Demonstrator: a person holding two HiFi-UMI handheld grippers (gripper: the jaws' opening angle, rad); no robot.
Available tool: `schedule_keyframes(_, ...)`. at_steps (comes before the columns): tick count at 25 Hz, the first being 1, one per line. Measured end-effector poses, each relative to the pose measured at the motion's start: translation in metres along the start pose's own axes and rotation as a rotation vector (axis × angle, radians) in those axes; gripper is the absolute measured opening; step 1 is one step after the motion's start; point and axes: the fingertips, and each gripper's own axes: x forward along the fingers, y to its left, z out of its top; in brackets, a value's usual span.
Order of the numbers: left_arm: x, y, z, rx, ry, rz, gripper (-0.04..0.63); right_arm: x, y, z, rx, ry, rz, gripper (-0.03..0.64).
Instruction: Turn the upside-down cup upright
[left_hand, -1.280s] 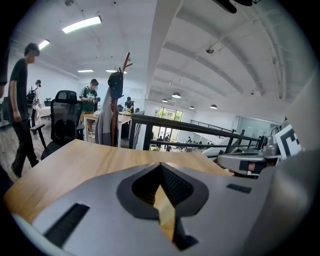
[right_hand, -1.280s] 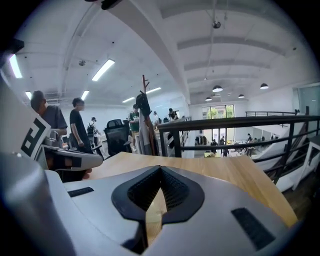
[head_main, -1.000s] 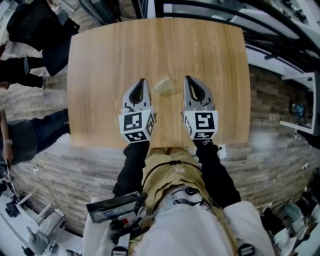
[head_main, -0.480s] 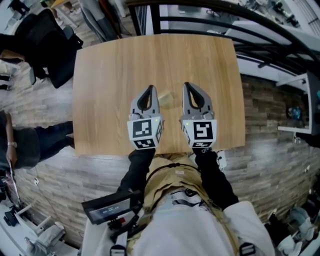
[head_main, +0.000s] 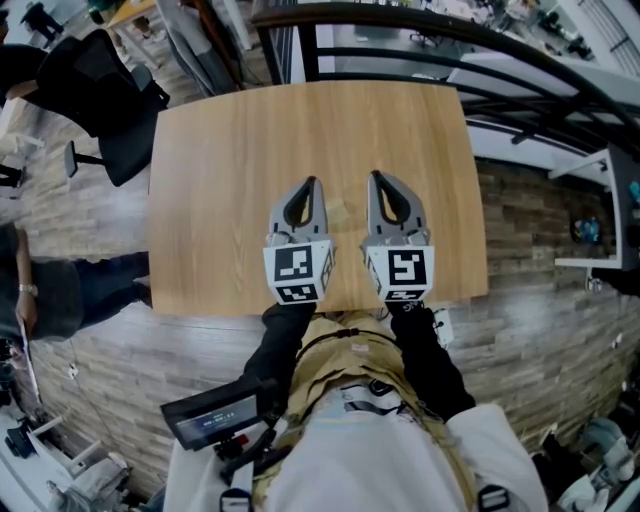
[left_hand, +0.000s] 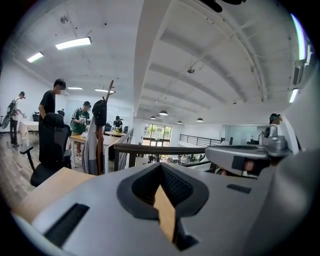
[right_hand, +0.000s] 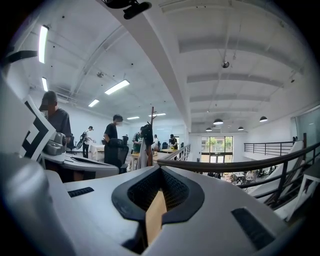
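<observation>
Wood-grain desk (head_main: 220, 170) carries one pale cup (head_main: 342, 212), faint in the head view, about midway between the left and right edges and somewhat nearer the near edge; whether it stands upright or inverted cannot be determined. The left hand-held gripper (head_main: 311, 182) and right hand-held gripper (head_main: 377, 176) are side by side over the near half of the desk, tips toward the far edge, with the cup seen between them. Both gripper views show the jaws closed with nothing held, facing a black railing (left_hand: 160, 148) beyond the far edge.
</observation>
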Motion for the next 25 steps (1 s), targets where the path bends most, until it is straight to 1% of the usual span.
schedule_keyframes(11,0.002,-0.012,0.004,0.003,-0.017,-0.018,0.002,-0.003,-0.004,0.0,-0.015,0.004,0.004,0.021)
schedule_keyframes(25,0.004,-0.007,0.013,0.01,-0.033,-0.02,0.002,0.003,0.002,0.01,-0.021,-0.016,0.004,0.021)
